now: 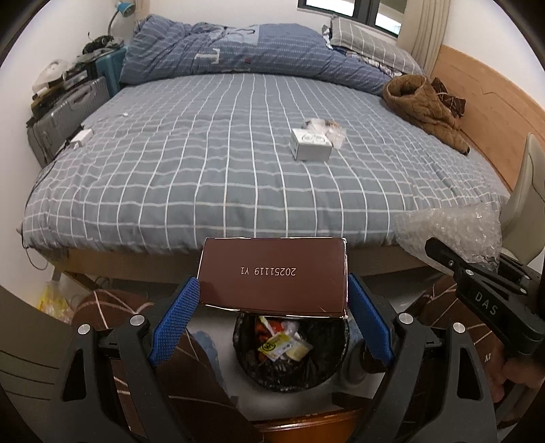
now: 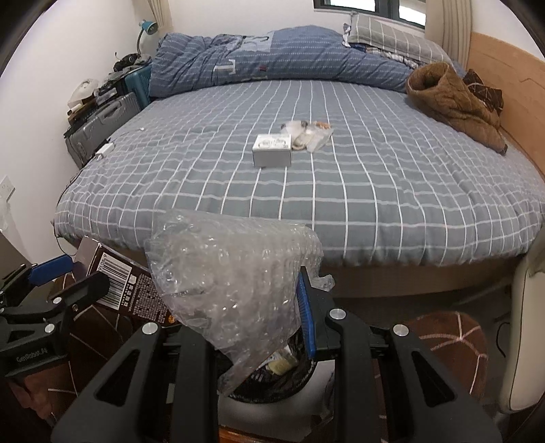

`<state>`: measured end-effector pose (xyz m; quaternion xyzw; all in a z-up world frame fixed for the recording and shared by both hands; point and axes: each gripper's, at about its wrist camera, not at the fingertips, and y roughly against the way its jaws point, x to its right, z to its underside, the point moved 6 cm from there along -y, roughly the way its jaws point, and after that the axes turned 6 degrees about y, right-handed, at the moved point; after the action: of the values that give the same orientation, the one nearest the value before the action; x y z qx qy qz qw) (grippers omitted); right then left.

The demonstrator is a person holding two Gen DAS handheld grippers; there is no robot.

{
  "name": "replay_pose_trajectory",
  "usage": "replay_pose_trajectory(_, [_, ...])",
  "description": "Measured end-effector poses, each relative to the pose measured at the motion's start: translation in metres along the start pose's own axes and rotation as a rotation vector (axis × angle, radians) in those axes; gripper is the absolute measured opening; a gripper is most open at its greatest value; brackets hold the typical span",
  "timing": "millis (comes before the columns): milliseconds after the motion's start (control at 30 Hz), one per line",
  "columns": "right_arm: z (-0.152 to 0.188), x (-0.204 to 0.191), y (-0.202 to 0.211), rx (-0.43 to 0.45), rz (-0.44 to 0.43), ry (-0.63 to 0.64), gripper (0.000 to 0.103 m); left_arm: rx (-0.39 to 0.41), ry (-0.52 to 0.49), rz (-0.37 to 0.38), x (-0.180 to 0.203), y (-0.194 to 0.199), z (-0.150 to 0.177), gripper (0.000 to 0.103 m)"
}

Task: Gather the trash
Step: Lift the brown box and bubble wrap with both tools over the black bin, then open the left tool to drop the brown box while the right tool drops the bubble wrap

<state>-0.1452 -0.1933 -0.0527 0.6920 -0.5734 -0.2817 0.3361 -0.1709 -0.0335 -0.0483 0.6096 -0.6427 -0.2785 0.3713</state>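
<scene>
Item: left hand-held gripper [image 1: 274, 300], pads pinching brown box [image 1: 274, 274] just above the bin [image 1: 289, 371].
Item: right hand-held gripper [image 2: 252, 306] clamped on bubble wrap [image 2: 231, 272], also over the bin.
Step, I judge: drop-off. Next: I spread both, let trash fall in.
Left on bed [image 1: 204, 163]: white box [image 1: 310, 144], wrappers [image 1: 325, 127].

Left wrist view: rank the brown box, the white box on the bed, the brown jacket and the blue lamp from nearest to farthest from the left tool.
1. Brown box, clamped in the left tool.
2. White box, mid-bed, slightly right.
3. Brown jacket, far right by the headboard.
4. Blue lamp, far left corner.
</scene>
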Motion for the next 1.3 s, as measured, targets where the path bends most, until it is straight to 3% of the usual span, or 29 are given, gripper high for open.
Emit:
replay_pose_trajectory(533, [0.053,0.008,-0.062,-0.138,0.005,-0.038,0.024,-0.122,0.017,0.002,-0.003,-0.074,0.037,0.085])
replay_pose_trajectory(867, [0.069,0.020,-0.113,-0.240,0.011,-0.060,0.024,-0.219,0.035,-0.011,-0.014,-0.137,0.052,0.085])
replay_pose_trajectory(967, [0.072,0.023,-0.125,-0.267,0.020,-0.059,0.024,-0.235,0.000,-0.036,-0.008,-0.153,0.053,0.085])
replay_pose_trajectory(1300, [0.080,0.029,-0.151,-0.324,0.033,-0.044,0.024,-0.313,-0.013,-0.018,0.009,-0.198,0.065,0.085])
